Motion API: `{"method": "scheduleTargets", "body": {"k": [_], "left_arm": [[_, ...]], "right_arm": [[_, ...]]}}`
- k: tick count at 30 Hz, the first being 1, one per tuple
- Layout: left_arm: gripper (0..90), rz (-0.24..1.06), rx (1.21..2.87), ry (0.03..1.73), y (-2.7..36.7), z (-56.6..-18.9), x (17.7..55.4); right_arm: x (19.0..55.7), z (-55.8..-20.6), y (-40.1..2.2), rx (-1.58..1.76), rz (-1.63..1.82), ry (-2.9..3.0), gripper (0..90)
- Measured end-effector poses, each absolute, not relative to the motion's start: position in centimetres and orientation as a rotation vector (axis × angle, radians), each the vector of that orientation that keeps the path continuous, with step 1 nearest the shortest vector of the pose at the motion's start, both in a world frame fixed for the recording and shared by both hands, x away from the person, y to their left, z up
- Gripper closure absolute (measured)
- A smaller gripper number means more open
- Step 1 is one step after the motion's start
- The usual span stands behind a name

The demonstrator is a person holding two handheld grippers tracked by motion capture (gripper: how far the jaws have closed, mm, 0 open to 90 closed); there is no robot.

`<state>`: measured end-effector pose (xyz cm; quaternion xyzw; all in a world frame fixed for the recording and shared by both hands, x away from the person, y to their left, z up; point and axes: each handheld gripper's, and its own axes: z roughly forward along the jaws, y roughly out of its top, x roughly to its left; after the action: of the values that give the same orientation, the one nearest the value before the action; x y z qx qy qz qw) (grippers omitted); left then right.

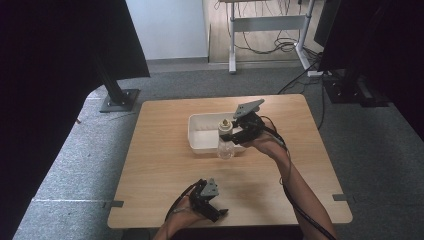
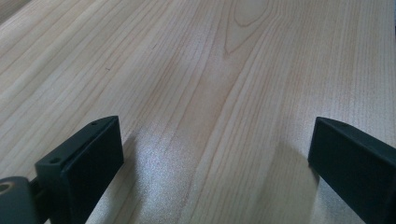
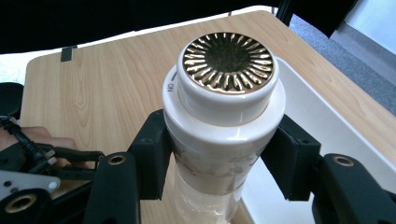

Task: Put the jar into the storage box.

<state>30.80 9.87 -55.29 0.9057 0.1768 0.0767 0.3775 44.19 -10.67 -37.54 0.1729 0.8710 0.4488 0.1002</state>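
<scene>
**Grinder held at the tray's edge**

The right gripper [image 1: 235,134] has its fingers [image 3: 152,158] clenched on a clear-bodied grinder [image 3: 224,121] — the pads press on either side just beneath its white collar. The grinder stands upright, its white cap topped with a gold-ribbed disc, and hangs at the near right corner of the white tray [image 1: 200,131], which sits toward the far middle of the wooden counter [image 1: 160,165]. In the high view its clear lower body overlaps the tray's front rim; whether it touches the counter I cannot tell.

The left gripper [image 1: 216,214] rests at the counter's near edge, well apart from the tray — its fingers [image 2: 88,158] released and spread wide over bare wood.
</scene>
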Motion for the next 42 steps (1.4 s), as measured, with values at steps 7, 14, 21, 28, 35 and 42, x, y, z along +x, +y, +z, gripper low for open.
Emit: {"method": "scheduleTargets", "body": {"k": [7, 14, 21, 28, 35, 42], "left_arm": [[3.0, 0.197, 2.318, 0.449, 9.9, -55.3, 30.8], [3.0, 0.196, 2.316, 0.450, 9.9, -55.3, 30.8], [3.0, 0.196, 2.315, 0.450, 9.9, -55.3, 30.8], [3.0, 0.194, 2.315, 0.449, 9.9, -55.3, 30.8], [3.0, 0.195, 2.317, 0.447, 9.9, -55.3, 30.8], [3.0, 0.194, 2.317, 0.445, 10.0, -55.3, 30.8]], "right_arm": [[45.4, -37.2, -9.7, 0.490, 1.325, 2.583, 44.9], [46.6, -37.0, -9.0, 0.497, 1.316, 2.579, 44.9], [47.8, -37.2, -8.3, 0.510, 1.314, 2.570, 44.9], [49.0, -37.5, -7.7, 0.526, 1.307, 2.560, 44.9], [50.2, -37.7, -7.0, 0.526, 1.306, 2.557, 44.9], [51.2, -38.1, -6.1, 0.519, 1.315, 2.554, 44.9]]}}
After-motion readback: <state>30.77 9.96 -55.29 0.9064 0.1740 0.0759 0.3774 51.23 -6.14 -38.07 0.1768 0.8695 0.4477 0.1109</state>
